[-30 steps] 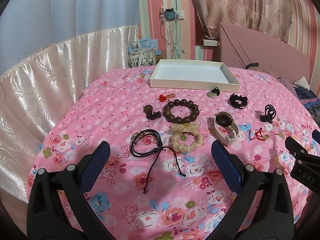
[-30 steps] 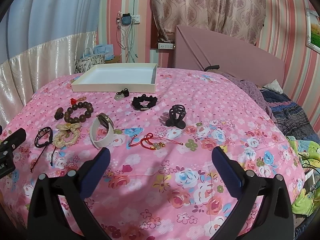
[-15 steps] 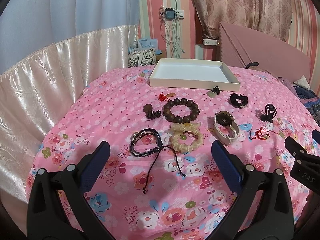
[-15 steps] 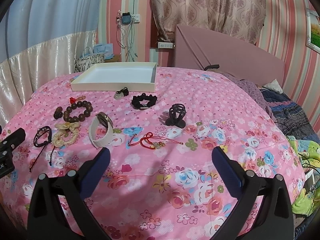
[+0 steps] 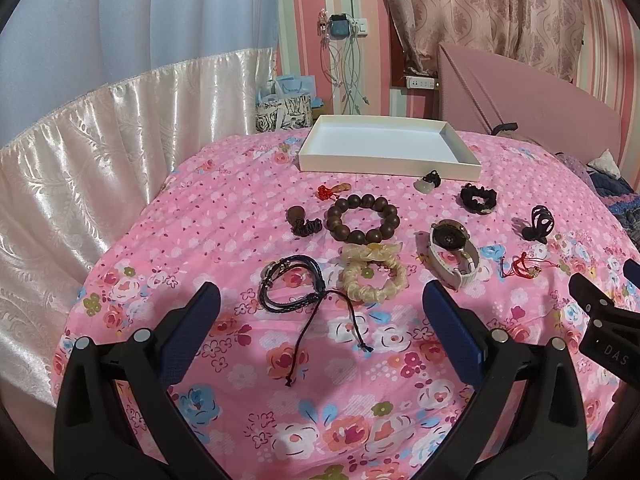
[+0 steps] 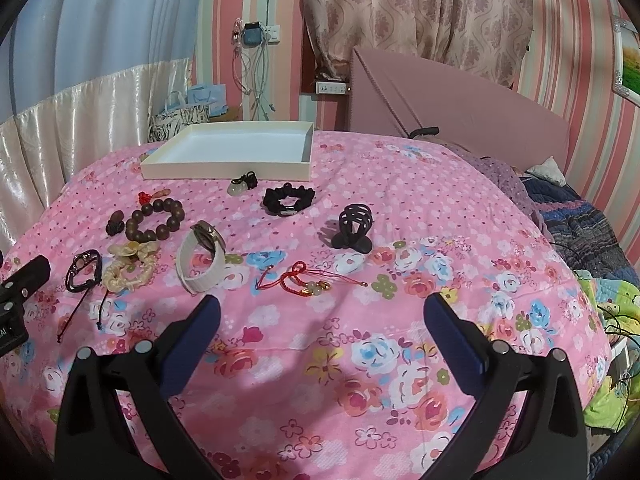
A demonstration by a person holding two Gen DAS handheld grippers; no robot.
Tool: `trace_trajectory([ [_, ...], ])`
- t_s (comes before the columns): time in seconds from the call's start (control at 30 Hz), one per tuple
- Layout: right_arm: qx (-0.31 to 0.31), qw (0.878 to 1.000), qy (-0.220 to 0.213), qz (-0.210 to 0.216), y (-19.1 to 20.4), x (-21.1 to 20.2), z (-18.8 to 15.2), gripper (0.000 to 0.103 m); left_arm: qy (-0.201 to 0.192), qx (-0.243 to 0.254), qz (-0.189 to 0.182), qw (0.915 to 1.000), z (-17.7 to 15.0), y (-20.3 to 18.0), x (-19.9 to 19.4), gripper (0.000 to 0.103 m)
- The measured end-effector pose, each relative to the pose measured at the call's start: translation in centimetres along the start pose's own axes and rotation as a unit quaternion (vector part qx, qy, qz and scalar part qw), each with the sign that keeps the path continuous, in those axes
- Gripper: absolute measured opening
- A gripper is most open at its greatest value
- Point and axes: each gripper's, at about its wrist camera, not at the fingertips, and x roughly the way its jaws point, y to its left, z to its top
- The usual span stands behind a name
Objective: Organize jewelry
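Jewelry lies spread on a pink floral bedspread in front of an empty white tray, which the right wrist view also shows. My left gripper is open and empty, just short of a black cord bracelet and a cream scrunchie. Beyond lie a brown bead bracelet and a white-strapped watch. My right gripper is open and empty, just short of a red cord charm. A black hair claw and a black scrunchie lie further off.
A jade pendant and a red knot charm lie near the tray. A dark bead tassel sits left of the bead bracelet. A pink headboard stands behind, satin drapes at left, bedding piled at right.
Both grippers have stayed open and nearly still; the views have shifted only slightly. No item has moved.
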Motion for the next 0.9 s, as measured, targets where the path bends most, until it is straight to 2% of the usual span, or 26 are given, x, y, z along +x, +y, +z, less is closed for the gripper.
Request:
trace_trajectory([
  [0.9,0.0,1.0,0.004,0.001,0.09,0.34,-0.24,0.101,0.0,0.001,0.001,1.0,-0.26,-0.15,0.08,0.1],
])
